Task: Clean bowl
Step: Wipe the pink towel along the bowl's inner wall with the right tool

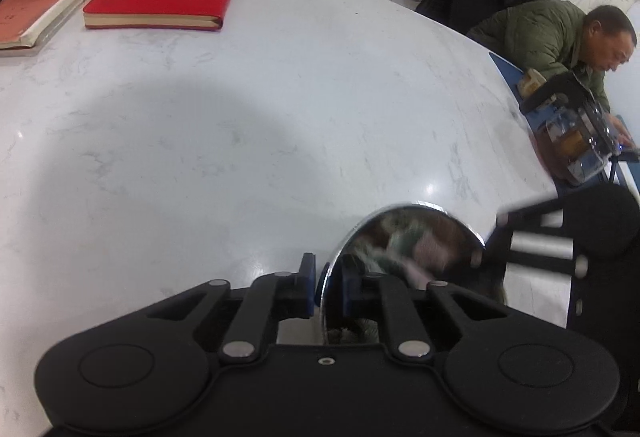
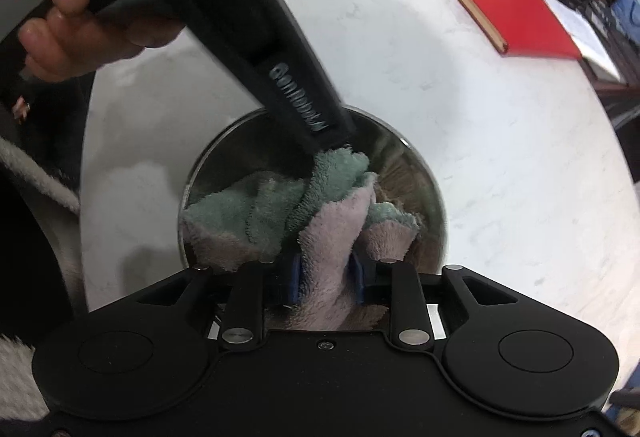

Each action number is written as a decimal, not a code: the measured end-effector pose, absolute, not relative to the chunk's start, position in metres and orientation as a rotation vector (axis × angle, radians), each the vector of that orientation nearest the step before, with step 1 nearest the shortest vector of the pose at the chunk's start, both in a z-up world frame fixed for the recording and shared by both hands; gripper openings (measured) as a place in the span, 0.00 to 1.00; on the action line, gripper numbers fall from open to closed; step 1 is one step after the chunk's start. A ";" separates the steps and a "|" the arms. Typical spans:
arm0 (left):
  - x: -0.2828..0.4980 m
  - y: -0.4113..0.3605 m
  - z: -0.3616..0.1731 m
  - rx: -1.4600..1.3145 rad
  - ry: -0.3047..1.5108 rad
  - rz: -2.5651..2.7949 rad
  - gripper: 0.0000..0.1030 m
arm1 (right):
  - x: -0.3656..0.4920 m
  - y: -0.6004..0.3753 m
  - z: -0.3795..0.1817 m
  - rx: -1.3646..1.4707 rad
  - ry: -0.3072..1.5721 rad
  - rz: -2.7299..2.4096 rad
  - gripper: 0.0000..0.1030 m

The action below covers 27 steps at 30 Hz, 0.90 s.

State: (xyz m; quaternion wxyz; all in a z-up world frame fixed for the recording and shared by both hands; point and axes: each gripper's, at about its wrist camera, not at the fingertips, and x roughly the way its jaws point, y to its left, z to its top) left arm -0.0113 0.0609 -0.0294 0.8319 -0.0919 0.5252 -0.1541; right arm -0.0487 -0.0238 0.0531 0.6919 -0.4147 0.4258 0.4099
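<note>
The bowl is seen on the desk, at 12 o'clock from the right gripper, jaws clamped on the cloth inside it. The left gripper, jaws clamped on the rim, is nearer at 11 o'clock.

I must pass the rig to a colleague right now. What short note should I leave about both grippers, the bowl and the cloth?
Left gripper: shut on the rim of the steel bowl, steadying it on the white table.
Right gripper: shut on the green and pink cloth, which sits inside the bowl.
Done: bowl held, cloth in.
Left: finish wiping, lift the cloth out, release the bowl.
</note>
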 end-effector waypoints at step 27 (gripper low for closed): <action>-0.031 0.056 -0.027 -0.205 1.225 -0.286 0.19 | -0.089 -0.030 0.043 -1.308 0.630 1.123 0.30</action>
